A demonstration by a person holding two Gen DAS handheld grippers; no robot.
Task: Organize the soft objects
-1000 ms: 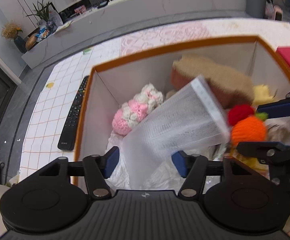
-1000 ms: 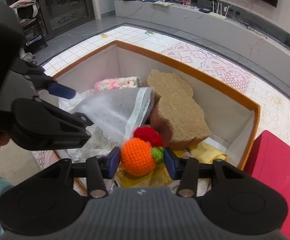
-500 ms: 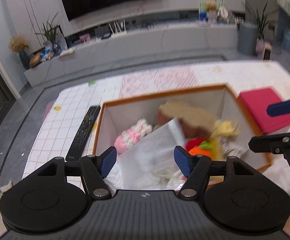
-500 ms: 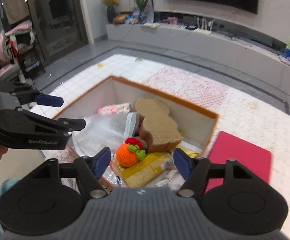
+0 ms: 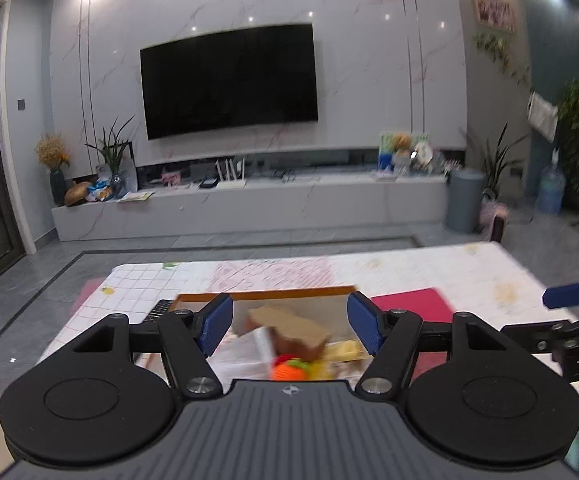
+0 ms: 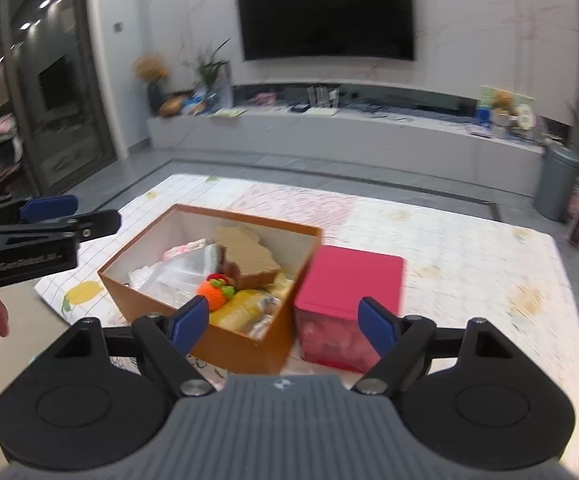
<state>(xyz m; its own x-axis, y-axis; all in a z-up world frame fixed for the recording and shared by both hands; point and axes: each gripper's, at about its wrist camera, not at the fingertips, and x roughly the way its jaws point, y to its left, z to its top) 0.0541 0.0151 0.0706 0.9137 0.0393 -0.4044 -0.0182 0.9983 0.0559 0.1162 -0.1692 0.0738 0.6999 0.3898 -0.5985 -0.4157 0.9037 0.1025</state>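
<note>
Soft objects (image 6: 217,294) lie inside the orange box (image 6: 225,340). Left gripper (image 5: 289,322) jaws spread wide, holding nothing. Right gripper (image 6: 285,326) jaws opening, nothing between them.

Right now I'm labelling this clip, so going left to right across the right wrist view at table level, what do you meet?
Left tongs → orange box → crocheted orange fruit → brown plush toy → red box → grey bin on the floor beyond the table.
</note>
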